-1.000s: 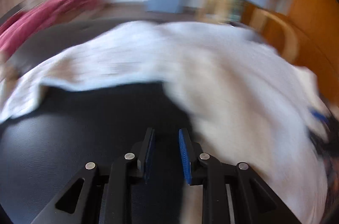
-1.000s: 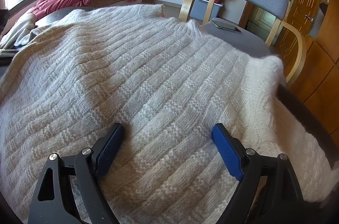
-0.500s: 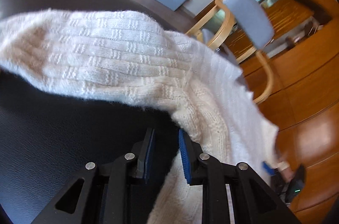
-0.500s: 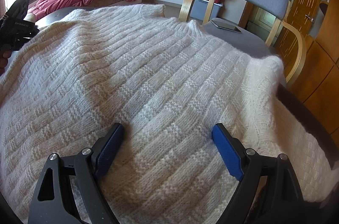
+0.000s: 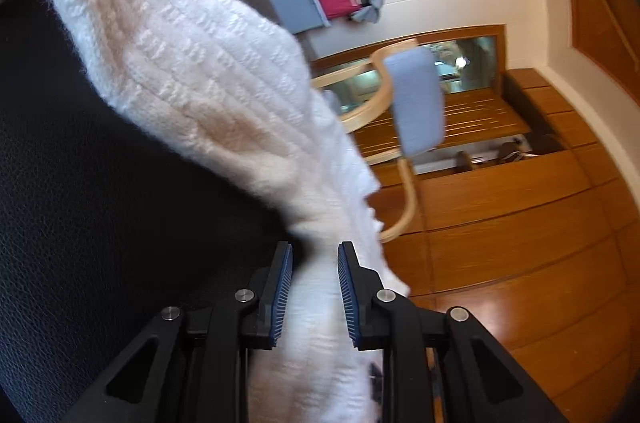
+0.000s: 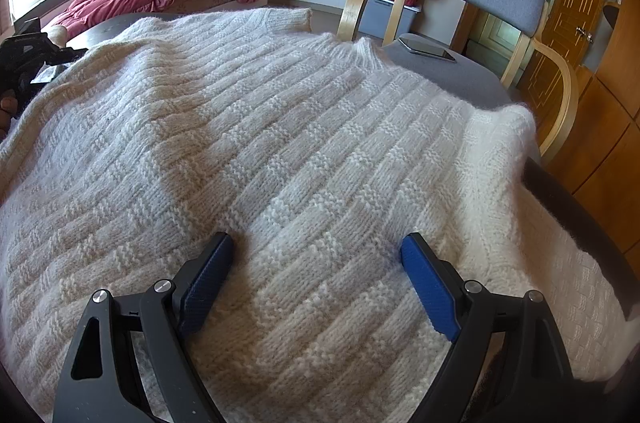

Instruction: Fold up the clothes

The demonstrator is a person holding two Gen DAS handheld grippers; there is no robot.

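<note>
We've rolled the left gripper (image 5: 313, 297) over since 1 second ago; it now pinches an edge of the cream basket-weave knitted sweater (image 6: 280, 159), lifting it off the black leather-look tabletop (image 5: 100, 223). Right gripper (image 6: 316, 283) stays spread wide, pressing the sweater body flat. Fold-over looks next.

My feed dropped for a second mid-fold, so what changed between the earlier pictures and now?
The left tongs rolled over and slid onto the sweater's side part, probably a sleeve; knit now fills the gap between their pads, which earlier had only the black table between them. Whether they pinch it I cannot tell. The right tongs stayed wide open, resting on the sweater's body, which has not shifted.
</note>
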